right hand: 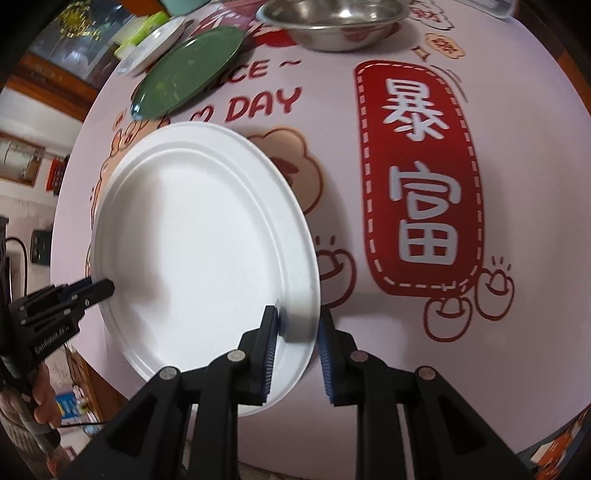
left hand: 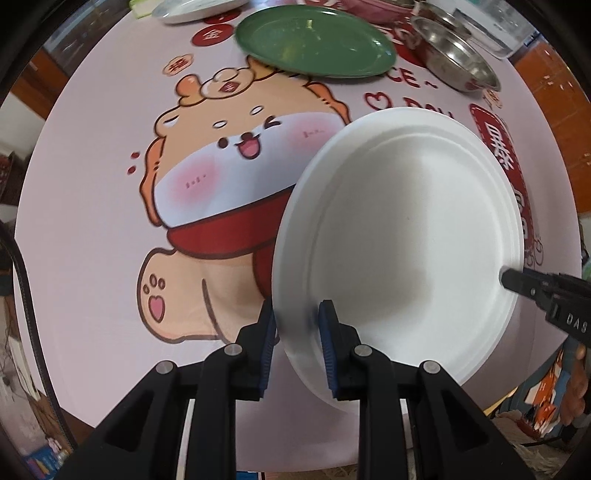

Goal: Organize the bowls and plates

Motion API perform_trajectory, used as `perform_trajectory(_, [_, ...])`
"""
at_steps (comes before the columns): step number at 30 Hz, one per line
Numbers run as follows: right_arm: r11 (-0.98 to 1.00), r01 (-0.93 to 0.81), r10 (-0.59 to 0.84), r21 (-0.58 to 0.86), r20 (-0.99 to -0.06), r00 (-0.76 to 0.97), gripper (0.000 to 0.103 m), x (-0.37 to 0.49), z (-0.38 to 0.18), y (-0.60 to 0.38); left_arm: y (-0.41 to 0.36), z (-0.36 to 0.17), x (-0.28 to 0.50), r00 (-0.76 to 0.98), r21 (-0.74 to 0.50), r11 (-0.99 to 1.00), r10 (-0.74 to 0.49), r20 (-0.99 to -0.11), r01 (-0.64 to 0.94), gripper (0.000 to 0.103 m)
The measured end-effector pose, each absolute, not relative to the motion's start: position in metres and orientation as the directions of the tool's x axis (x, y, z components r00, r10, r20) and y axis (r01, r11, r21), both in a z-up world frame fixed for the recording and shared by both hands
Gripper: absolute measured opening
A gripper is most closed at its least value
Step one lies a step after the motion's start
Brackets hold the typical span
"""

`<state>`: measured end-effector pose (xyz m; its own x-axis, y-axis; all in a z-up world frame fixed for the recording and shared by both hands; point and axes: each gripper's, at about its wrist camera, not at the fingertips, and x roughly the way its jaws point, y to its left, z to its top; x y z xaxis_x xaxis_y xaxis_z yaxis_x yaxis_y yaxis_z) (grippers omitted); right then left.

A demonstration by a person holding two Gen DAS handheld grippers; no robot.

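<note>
White plate was pinched at opposite rim edges by the left claw and right claw above the desk.

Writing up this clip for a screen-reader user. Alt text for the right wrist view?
Both grippers hold one white plate by opposite rims: the right gripper at its near right edge, the left gripper at the far left. Behind it on the cartoon-print tablecloth sit a green plate and a steel bowl.
</note>
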<state>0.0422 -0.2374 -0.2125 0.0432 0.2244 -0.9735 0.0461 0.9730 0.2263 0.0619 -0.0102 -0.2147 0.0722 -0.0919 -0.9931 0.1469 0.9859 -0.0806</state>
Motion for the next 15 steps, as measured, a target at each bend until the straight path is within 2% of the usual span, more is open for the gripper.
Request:
perform_trajectory(9, [0.975,0.003,0.220,0.221,-0.975,0.008,0.025,0.041,-0.220,-0.224,-0.009,-0.221,0.053,0.071,-0.027,0.990,-0.037,-0.997,0.136,0.024])
perform_trajectory(11, [0.972,0.008,0.233,0.233,-0.972,0.014,0.028,0.039,-0.219,-0.225,-0.010,-0.220,0.051,0.082,-0.012,0.989,-0.024,-0.996,0.147,0.033])
perform_trajectory(13, [0.972,0.013,0.233,0.234,-0.972,0.021,0.038,0.038,-0.218,-0.225,-0.010,-0.215,0.048,0.103,0.002,0.988,-0.014,-0.995,0.155,0.043])
perform_trajectory(14, [0.973,0.013,0.231,0.231,-0.973,0.026,0.041,0.037,-0.216,-0.228,-0.010,-0.215,0.053,0.112,0.008,0.987,-0.009,-0.994,0.158,0.051])
perform_trajectory(15, [0.974,0.014,0.227,0.228,-0.973,0.035,0.045,0.038,-0.214,-0.227,-0.011,-0.213,0.053,0.121,0.015,0.987,-0.004,-0.993,0.159,0.055])
